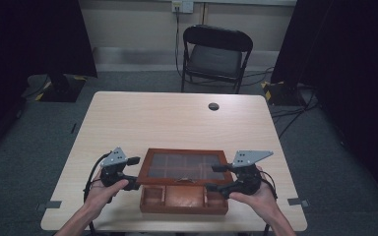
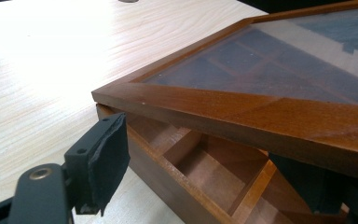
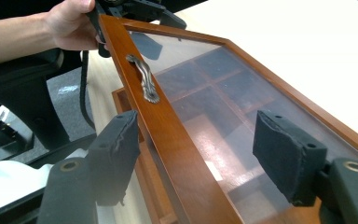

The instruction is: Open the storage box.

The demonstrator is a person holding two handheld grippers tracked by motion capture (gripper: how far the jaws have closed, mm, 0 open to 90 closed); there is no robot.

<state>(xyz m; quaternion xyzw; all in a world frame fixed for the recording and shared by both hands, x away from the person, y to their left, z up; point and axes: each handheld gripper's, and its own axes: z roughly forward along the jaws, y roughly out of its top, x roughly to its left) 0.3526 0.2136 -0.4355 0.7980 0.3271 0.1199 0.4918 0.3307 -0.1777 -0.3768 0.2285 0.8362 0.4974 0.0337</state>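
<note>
The right tool (image 3: 198, 158), at the bottom of its own view, stands with its jaws wide apart on either side of the front rail of the glass lid (image 3: 223, 93); neither pad presses on the wood. The left tool (image 2: 214, 172) is also open, one pad outside the wooden box (image 1: 184, 197) and the other under the corner of the lid, at the lower right of its view. In the high view the box sits at the lower middle of the surface (image 1: 177, 123), the lid half raised above the compartments.

I judge the main risk to be that the lid has no firm grip on either side. It can slip from the pad and fall shut, and the glass or the small metal handle (image 3: 144, 79) can knock a jaw. A push from only one side can also slide the box toward the near edge.
</note>
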